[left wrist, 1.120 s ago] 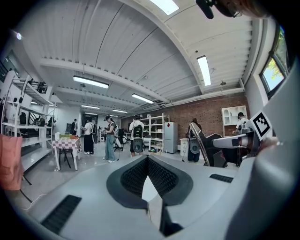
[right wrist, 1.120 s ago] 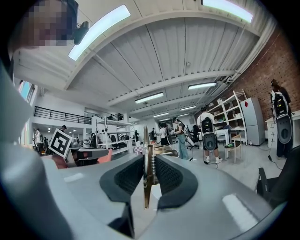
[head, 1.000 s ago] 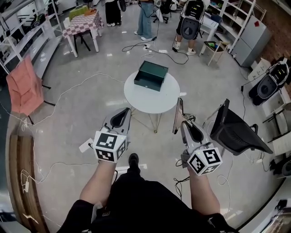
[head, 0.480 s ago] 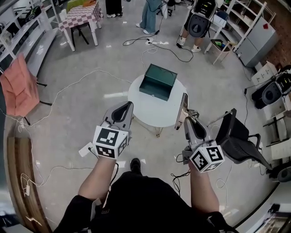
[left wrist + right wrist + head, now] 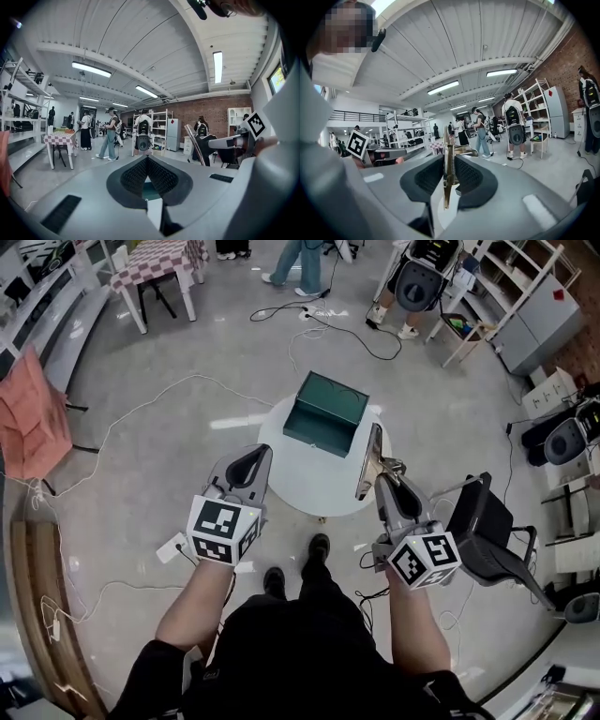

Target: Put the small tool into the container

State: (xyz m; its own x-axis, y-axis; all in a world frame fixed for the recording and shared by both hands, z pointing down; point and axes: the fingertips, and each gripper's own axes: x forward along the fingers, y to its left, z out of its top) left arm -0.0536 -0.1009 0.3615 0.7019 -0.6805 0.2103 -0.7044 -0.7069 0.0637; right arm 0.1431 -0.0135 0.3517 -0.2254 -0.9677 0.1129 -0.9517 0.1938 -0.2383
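A dark green open box, the container (image 5: 326, 412), sits on the far side of a round white table (image 5: 309, 482). My right gripper (image 5: 382, 483) is shut on a thin metal spring tool (image 5: 369, 461), which stands up over the table's near right edge. In the right gripper view the tool (image 5: 449, 159) is pinched upright between the pads of the right gripper (image 5: 449, 177). My left gripper (image 5: 251, 461) hangs by the table's near left edge, shut and holding nothing. In the left gripper view the left gripper (image 5: 147, 161) has its tips together, and the box's green (image 5: 149, 191) shows through the gap below them.
A black chair (image 5: 487, 529) stands close at the right of the table. Cables (image 5: 178, 395) trail over the floor. People (image 5: 420, 277), shelving (image 5: 511, 282) and a checkered table (image 5: 155, 261) are at the far side. An orange cloth (image 5: 28, 418) hangs at left.
The table and box have come closer under both grippers as the person stepped forward. The right gripper still holds the tool, now over the table's edge.
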